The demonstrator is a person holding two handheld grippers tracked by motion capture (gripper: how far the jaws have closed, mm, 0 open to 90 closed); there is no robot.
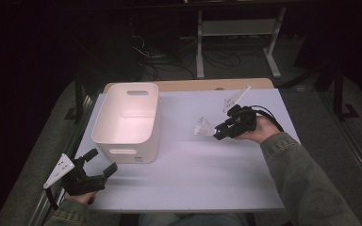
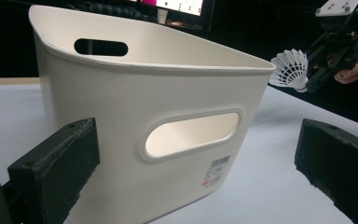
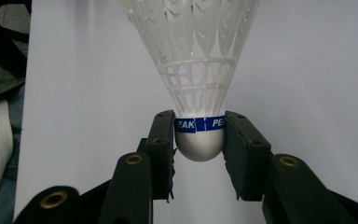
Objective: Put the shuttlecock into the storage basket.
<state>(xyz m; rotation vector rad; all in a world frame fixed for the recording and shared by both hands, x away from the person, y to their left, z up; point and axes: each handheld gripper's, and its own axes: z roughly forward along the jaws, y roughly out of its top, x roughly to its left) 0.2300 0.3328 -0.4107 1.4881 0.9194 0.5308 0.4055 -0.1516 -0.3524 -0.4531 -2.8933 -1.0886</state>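
A white plastic shuttlecock [image 3: 200, 70] with a blue band round its cork is pinched by the cork between the jaws of my right gripper [image 3: 199, 140], which is shut on it. In the high view the right gripper [image 1: 219, 132] holds the shuttlecock [image 1: 202, 127] above the table, right of a white bin [image 1: 127, 123], skirt pointing toward the bin. The left gripper view shows that shuttlecock [image 2: 290, 69] past the bin's right corner [image 2: 261, 70]. My left gripper [image 1: 99, 162] rests open near the table's front left corner, facing the bin's near wall [image 2: 168, 140], nothing between its jaws.
The bin is empty, with handle slots in its near and far walls. The white tabletop [image 1: 207, 174] stretches across the front and right. Beyond its far edge stand a white desk frame [image 1: 235, 42] and tangled cables [image 1: 169, 61] on a dark floor.
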